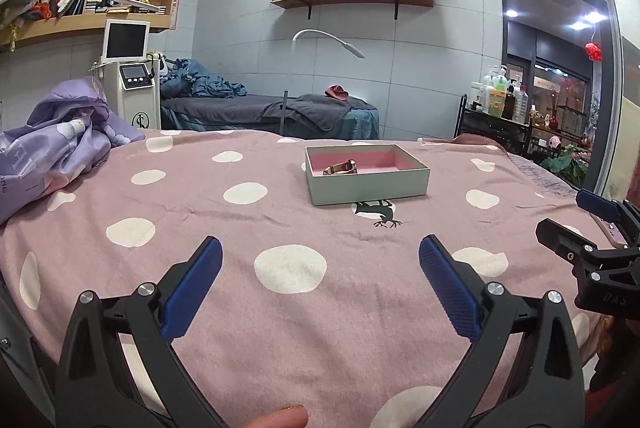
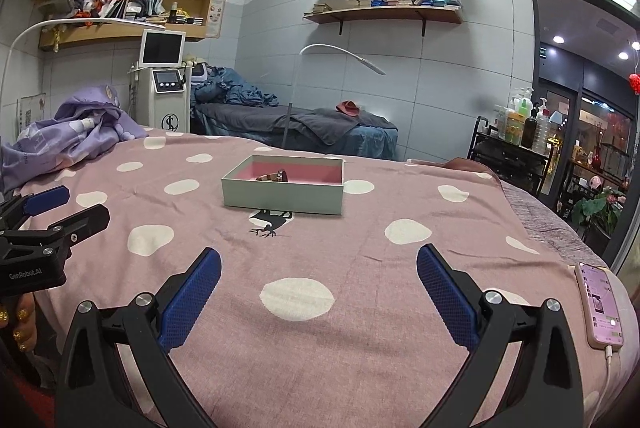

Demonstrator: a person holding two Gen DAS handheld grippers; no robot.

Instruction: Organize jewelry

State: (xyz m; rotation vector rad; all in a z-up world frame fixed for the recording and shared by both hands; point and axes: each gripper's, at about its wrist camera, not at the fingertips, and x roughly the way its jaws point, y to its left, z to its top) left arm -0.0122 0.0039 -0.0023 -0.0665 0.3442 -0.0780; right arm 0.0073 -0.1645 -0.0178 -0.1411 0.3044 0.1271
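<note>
Pink lining shows inside the open box [image 1: 366, 174], which sits mid-bed on the spotted blanket [image 1: 288, 268]; a watch [image 1: 341, 168] already lies in its left part. No other jewelry is visible on the blanket. The main risk is probably a low reach snagging the soft blanket and dragging the light box, or an elbow knocking the phone [image 2: 600, 306] near the bed's right edge. Left gripper [image 1: 320, 264] and right gripper [image 2: 318, 268] hover above the blanket, jaws spread wide, holding and touching nothing.
</note>
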